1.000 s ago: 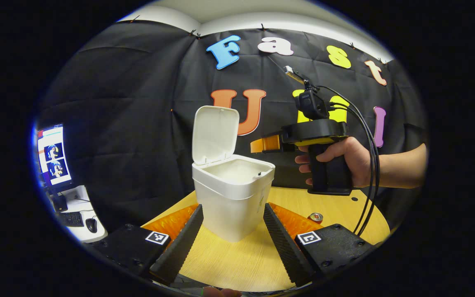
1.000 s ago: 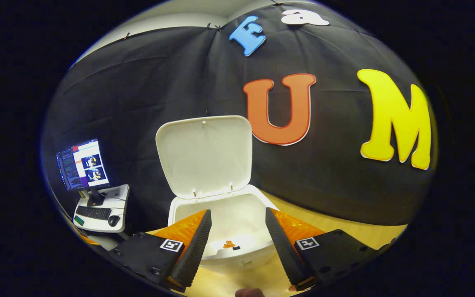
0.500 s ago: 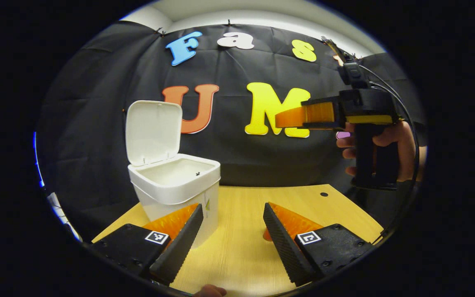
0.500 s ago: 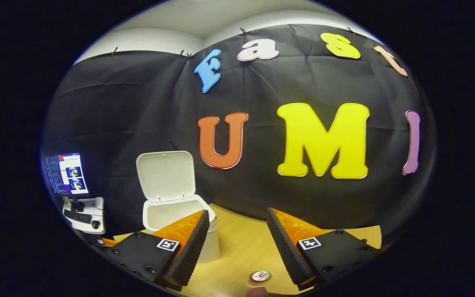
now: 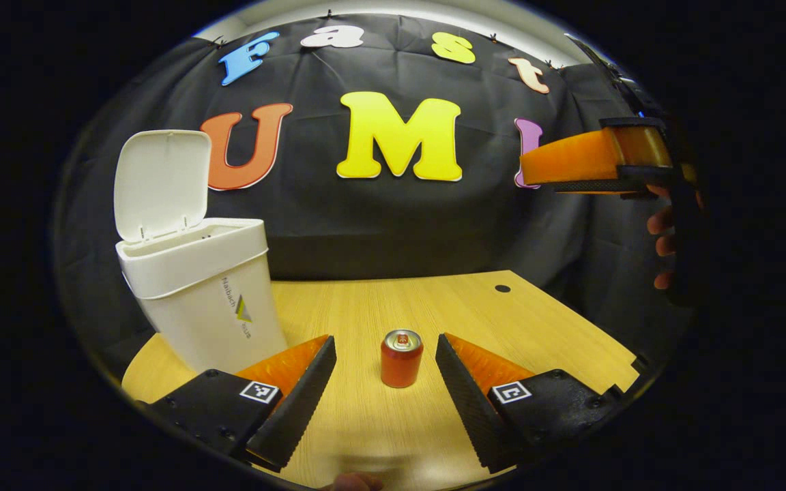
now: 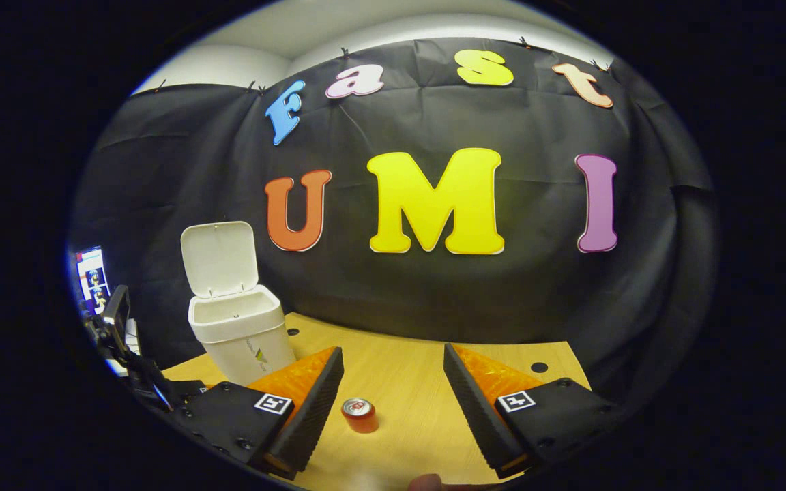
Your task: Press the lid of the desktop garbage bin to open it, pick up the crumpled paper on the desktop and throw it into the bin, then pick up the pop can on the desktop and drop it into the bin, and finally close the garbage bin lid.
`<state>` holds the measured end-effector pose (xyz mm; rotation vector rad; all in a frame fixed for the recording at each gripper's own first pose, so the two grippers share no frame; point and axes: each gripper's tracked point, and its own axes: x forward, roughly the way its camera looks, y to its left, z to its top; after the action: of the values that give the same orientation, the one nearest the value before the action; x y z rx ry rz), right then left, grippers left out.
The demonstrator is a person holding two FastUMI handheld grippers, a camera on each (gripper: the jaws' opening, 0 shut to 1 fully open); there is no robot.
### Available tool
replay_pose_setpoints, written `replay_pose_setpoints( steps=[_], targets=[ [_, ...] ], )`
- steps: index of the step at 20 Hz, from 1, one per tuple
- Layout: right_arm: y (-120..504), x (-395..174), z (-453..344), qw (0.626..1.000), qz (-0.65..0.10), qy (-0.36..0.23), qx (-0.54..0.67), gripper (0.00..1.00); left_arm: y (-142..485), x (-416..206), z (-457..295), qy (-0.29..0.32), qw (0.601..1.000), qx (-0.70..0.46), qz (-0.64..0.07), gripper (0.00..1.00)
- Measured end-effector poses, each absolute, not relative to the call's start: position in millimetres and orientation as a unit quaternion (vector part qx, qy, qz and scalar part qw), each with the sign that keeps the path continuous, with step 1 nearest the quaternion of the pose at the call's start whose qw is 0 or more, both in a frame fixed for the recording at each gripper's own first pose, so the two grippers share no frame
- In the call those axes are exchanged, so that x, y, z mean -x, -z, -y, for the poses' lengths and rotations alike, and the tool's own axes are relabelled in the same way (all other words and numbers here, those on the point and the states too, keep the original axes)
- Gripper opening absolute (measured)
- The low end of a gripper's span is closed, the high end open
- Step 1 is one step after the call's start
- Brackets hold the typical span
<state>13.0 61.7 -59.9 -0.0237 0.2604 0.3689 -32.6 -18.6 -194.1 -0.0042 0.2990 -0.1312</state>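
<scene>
A red pop can (image 5: 401, 359) stands upright on the wooden table (image 5: 475, 314), just ahead of my left gripper (image 5: 384, 341). That gripper is open, its fingers apart from the can on either side. The white bin (image 5: 209, 300) stands at the left with its lid (image 5: 161, 179) raised. At the upper right a hand (image 5: 662, 242) holds my right gripper (image 5: 574, 164) high above the table. In the right gripper view, my right gripper (image 6: 393, 350) is open and holds nothing. The can (image 6: 359, 414) lies below it, and the open bin (image 6: 239, 331) is to the left.
The table has a small round hole (image 5: 502, 288) near its far right part and ends close to the black cloth wall. Part of the left gripper's body (image 6: 117, 320) and a lit monitor (image 6: 91, 279) sit at the left edge of the right gripper view.
Both views have swung right, away from the bin. My right gripper has pulled back and up from over the bin's mouth. My left gripper now faces the can instead of the bin.
</scene>
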Motion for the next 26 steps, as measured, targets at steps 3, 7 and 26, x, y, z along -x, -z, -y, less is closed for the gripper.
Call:
replay_pose_setpoints(
  steps=[3,7,26],
  targets=[
    [73,-3,-36,0.976,-0.138,-0.168,0.024,0.93,218,27,32,0.073,0.984,0.002,-0.163,0.98],
    [112,11,4,0.971,-0.186,-0.144,0.038,0.93,237,12,37,0.059,0.985,-0.009,-0.163,0.98],
    [194,25,58,0.949,-0.295,-0.093,0.058,0.93,346,-44,48,0.065,0.965,-0.002,-0.255,0.98]
  ],
)
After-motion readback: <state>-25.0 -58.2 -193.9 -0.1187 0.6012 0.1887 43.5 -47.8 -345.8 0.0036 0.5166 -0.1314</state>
